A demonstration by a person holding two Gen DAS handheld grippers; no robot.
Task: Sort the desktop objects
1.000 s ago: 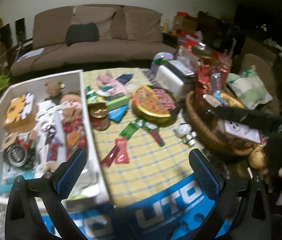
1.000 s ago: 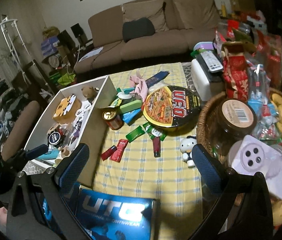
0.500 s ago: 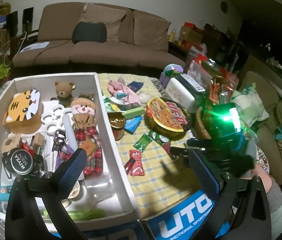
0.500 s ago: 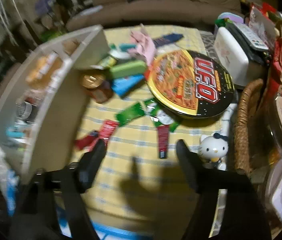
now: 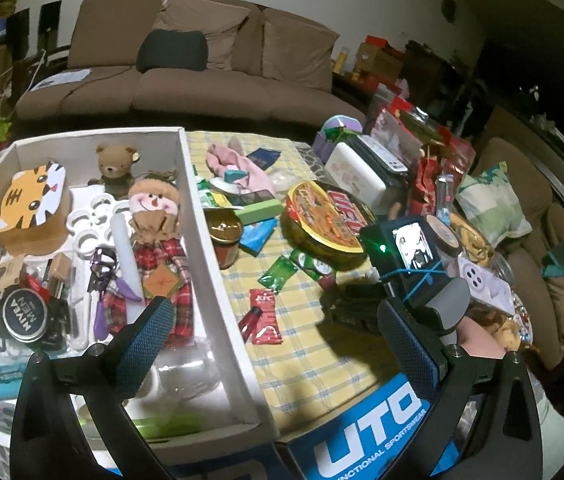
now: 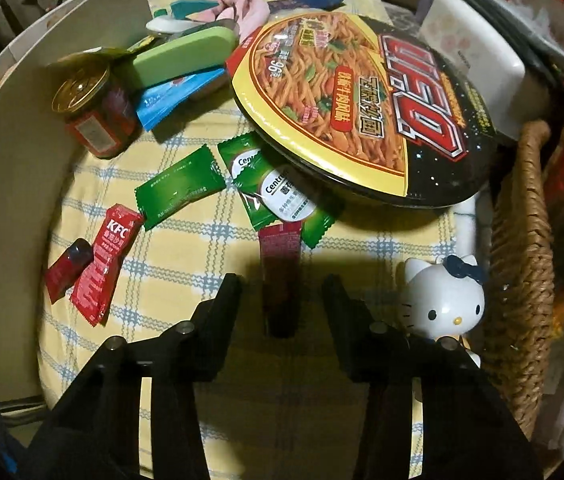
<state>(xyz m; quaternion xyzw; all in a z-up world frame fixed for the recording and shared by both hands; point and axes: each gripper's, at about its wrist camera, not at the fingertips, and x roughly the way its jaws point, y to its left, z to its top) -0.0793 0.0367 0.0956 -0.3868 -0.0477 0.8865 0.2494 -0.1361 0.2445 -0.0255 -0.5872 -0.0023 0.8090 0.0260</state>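
**Right gripper poised over a dark red sachet**

The white box [image 5: 217,264] holds a tiger-face case [image 5: 27,204], a teddy bear [image 5: 113,164], a plaid doll [image 5: 157,240] and a tin [image 5: 23,316] marked "NIVEA MEN". The wicker basket [image 6: 522,280] stands just beside a white cat figurine [image 6: 442,304].

The right gripper [image 6: 282,292] points steeply down, its jaws just narrowed yet unclenched — the dark red sachet [image 6: 279,276] lies between them on the checked cloth [image 6: 185,276], untouched. The left gripper [image 5: 277,328] hovers, jaws released and empty.

Readable: "UFO" on the noodle bowl [image 6: 362,112], "KFC" on a red packet [image 6: 101,264].
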